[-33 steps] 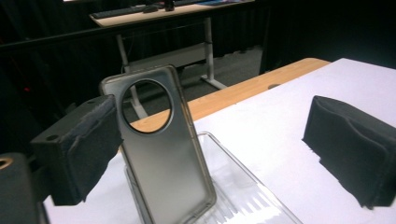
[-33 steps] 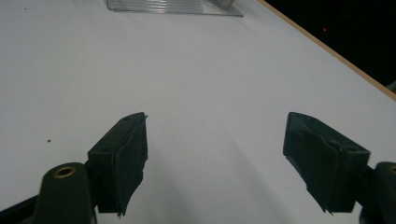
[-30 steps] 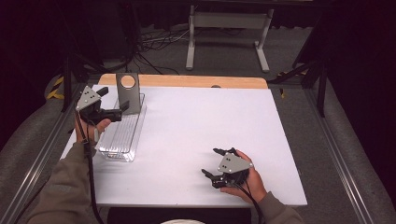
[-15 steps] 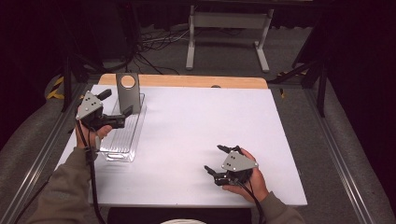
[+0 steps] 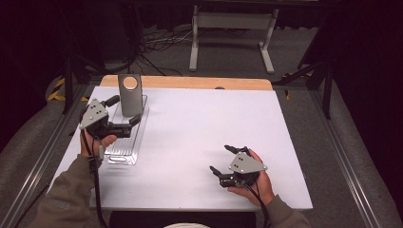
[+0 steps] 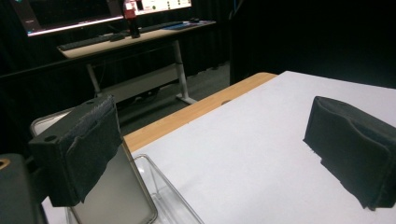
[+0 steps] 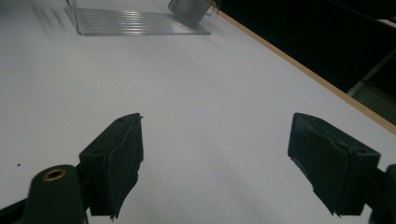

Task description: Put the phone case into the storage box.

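Note:
A grey metal stand (image 5: 129, 94) with a round hole near its top stands upright at the far end of a clear ribbed plastic tray (image 5: 122, 147) on the left of the white table. My left gripper (image 5: 124, 110) hovers over the tray, open, right by the stand. In the left gripper view the stand (image 6: 114, 196) sits just behind the left jaw, and nothing is between the jaws of the left gripper (image 6: 219, 149). My right gripper (image 5: 222, 159) rests low near the table's front right, open and holding nothing. In the right gripper view its jaws (image 7: 215, 163) frame bare table, with the tray (image 7: 135, 21) far off.
The white table top (image 5: 209, 123) has a wooden strip (image 5: 190, 82) along its far edge. Metal rails run down both sides of the table. A desk frame and cables stand on the floor beyond. A desk with a monitor (image 6: 70, 14) shows in the left gripper view.
My left gripper has shifted slightly toward the person and turned, staying beside the grey stand over the tray. The right gripper has barely moved.

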Demonstrator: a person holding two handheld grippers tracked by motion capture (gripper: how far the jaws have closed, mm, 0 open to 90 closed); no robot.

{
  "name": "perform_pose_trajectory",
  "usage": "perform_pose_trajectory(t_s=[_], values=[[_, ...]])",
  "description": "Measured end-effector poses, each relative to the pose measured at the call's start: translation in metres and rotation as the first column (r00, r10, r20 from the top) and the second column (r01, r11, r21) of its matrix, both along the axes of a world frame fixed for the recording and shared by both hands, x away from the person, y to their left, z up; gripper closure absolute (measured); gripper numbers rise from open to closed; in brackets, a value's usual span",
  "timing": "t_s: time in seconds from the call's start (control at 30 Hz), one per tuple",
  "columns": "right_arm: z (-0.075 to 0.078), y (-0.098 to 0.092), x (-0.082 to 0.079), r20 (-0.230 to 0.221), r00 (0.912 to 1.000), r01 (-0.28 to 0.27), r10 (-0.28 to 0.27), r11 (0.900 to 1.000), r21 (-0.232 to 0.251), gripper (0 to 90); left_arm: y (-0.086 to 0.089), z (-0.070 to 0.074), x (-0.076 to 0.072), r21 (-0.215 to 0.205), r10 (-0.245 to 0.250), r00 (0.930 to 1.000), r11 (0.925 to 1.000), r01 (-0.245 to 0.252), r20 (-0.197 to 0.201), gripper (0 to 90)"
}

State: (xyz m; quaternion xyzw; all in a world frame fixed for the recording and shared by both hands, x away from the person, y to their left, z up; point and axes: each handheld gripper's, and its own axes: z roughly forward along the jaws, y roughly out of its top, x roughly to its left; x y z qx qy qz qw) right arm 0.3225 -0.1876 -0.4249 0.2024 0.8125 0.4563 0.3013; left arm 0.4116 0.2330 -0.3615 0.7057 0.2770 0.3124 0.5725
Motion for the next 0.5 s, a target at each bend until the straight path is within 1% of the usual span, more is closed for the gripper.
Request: perform_pose_trajectory(t_s=[0.03, 0.1, 0.13, 0.2, 0.33, 0.4, 0.47, 0.5], values=[[0.0, 0.0, 0.0, 0.003, 1.0, 0.002, -0.002, 1.0, -0.001, 19.1, -0.001, 0.0, -0.001, -0.004, -0.004, 1.0, 1.0, 0.004, 0.002, 4.2], [0.001, -0.001, 0.0, 0.008, 1.0, 0.003, -0.003, 1.0, 0.004, 19.0, -0.002, 0.001, -0.004, 0.005, -0.011, 0.9999, 0.9999, 0.011, 0.003, 4.2], [0.002, -0.001, -0.001, 0.006, 1.0, 0.004, -0.004, 1.0, 0.005, 18.9, -0.003, 0.001, -0.006, 0.0, -0.016, 0.9999, 0.9999, 0.016, 0.004, 4.2], [0.002, -0.001, 0.0, 0.013, 0.9999, 0.008, -0.008, 1.0, 0.005, 18.7, -0.005, 0.001, -0.008, 0.013, -0.014, 0.9999, 0.9998, 0.014, 0.01, 4.1], [0.003, -0.002, -0.001, 0.016, 0.9998, 0.01, -0.01, 1.0, 0.006, 18.6, -0.007, 0.002, -0.012, 0.02, -0.025, 0.9996, 0.9995, 0.025, 0.017, 4.0], [0.003, -0.002, -0.001, 0.019, 0.9998, 0.01, -0.01, 1.0, 0.005, 18.5, -0.008, 0.002, -0.014, 0.013, -0.035, 0.9992, 0.9993, 0.035, 0.018, 4.0], [0.004, -0.002, -0.001, 0.023, 0.9997, 0.012, -0.012, 1.0, 0.006, 18.4, -0.009, 0.002, -0.017, 0.019, -0.041, 0.999, 0.999, 0.041, 0.019, 4.0], [0.004, -0.002, -0.001, 0.023, 0.9997, 0.012, -0.012, 1.0, 0.006, 18.4, -0.01, 0.002, -0.018, 0.016, -0.043, 0.9988, 0.999, 0.043, 0.025, 4.0]])
